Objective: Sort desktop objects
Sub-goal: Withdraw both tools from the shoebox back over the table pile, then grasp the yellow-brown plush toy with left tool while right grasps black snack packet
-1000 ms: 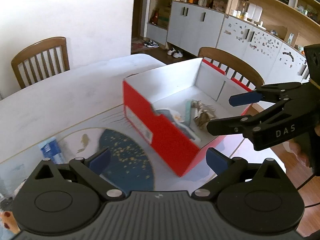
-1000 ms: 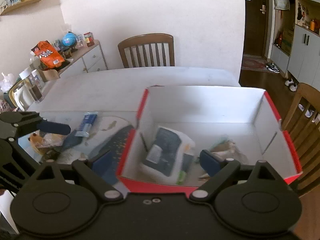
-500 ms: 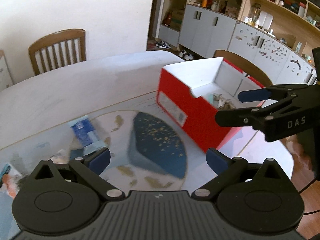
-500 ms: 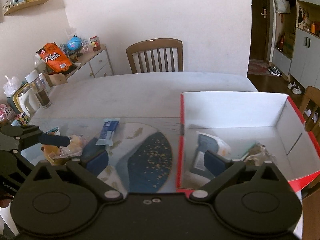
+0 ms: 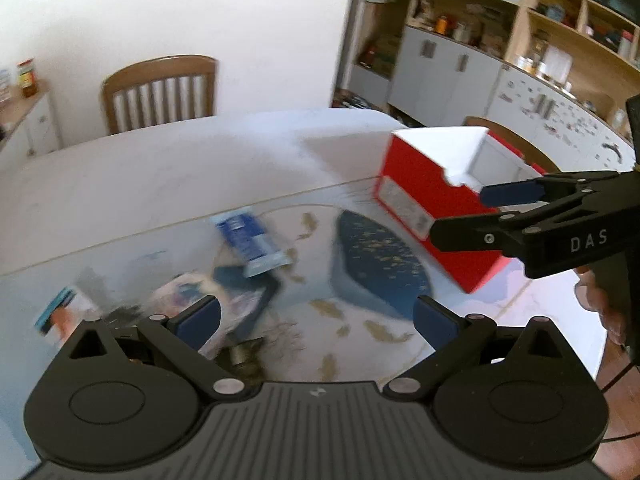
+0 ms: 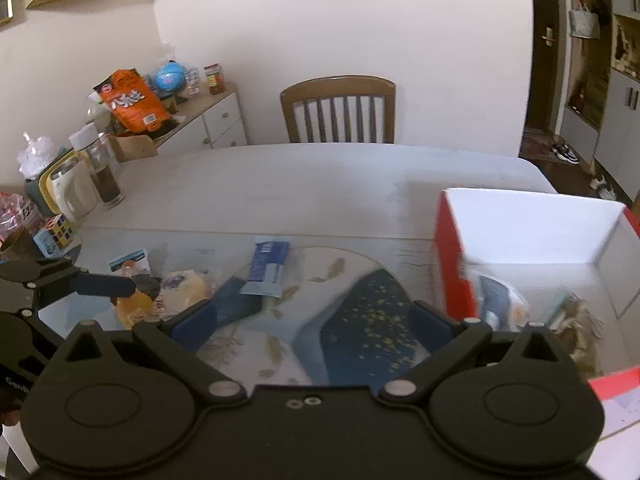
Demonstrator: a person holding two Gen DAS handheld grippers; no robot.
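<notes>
Several loose items lie on the glass-topped table: a blue packet (image 5: 250, 236) (image 6: 268, 266), a dark blue pouch (image 5: 244, 284) (image 6: 236, 304), a pale snack packet (image 5: 180, 296) (image 6: 184, 288) and a small card (image 5: 60, 312) (image 6: 130, 260). The red shoebox (image 5: 424, 208) (image 6: 452, 264) stands to the right. It holds a grey-blue packet (image 6: 496, 300) and a brownish bundle (image 6: 580, 320). My left gripper (image 5: 316, 318) hangs open over the loose items, empty. My right gripper (image 6: 314, 322) (image 5: 480, 216) is open and empty beside the box's left wall.
A fish-patterned mat (image 5: 376, 268) lies under the glass. Wooden chairs (image 6: 340, 112) (image 5: 508, 140) stand at the far side and behind the box. A kettle (image 6: 72, 188), a jar (image 6: 104, 168) and a puzzle cube (image 6: 56, 234) sit at the table's left end. The table's edge (image 5: 580, 320) is near right.
Both grippers have moved left, away from the shoebox and over the loose items. The box has slid to the right side of both views. Both stay open and empty.
</notes>
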